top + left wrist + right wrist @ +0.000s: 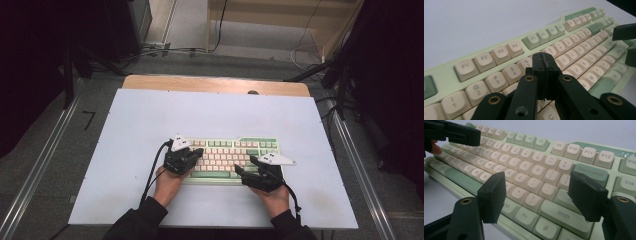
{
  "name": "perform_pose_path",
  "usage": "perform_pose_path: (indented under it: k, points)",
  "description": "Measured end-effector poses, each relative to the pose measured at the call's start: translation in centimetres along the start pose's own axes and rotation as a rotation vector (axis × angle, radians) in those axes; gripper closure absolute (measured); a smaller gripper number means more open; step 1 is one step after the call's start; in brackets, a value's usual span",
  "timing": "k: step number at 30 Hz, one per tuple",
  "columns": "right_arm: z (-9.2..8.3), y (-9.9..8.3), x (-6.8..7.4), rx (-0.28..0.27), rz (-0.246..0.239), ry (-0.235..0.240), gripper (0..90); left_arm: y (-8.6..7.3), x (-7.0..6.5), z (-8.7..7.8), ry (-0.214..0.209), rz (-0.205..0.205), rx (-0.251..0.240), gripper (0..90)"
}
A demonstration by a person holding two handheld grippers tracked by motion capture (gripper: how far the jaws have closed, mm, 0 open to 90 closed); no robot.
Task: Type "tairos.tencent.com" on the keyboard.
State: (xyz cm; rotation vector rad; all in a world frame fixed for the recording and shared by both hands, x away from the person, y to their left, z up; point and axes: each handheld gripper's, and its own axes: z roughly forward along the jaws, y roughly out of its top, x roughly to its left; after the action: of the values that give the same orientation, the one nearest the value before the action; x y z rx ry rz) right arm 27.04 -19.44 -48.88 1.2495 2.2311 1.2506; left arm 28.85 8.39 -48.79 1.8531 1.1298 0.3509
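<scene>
A pale green keyboard (225, 155) with cream keys lies on the white table top (150, 115), near its front. My left gripper (200, 151) is over the keyboard's left part; in the left gripper view its jaws (545, 62) are shut together with nothing between them, just above the number row of the keyboard (499, 52). My right gripper (245, 165) hovers at the keyboard's right front, open; its pads (495, 195) stand wide apart above the keys around Shift on the keyboard (529, 170). The left gripper (477, 136) shows at the top left there.
A wooden strip (215, 84) edges the table at the back. Metal rails (40, 170) run along both sides of the table. Cables (165, 50) lie on the floor behind, by a wooden frame (280, 20). Wide bare table top surrounds the keyboard.
</scene>
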Motion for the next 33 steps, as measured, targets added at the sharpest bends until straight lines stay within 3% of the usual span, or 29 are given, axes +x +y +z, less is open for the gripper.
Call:
perform_pose_path:
  k: [13,24,29,33]
  points:
    - [-0.5,-0.3,-0.3,-0.002,0.015,-0.016,29.1,0.2,-0.5,1.1,0.019,0.021,0.035,90.0]
    - [-0.5,-0.2,-0.3,0.0,0.014,-0.019,29.2,0.1,-0.4,1.5,0.013,0.022,0.06,90.0]
    - [-0.5,-0.3,-0.4,-0.006,0.01,-0.023,30.6,0.2,-0.5,1.3,0.002,0.014,0.049,90.0]
    - [-0.6,-0.2,-0.5,-0.013,0.012,-0.025,33.4,0.4,-0.6,0.6,-0.023,0.003,0.006,77.6]
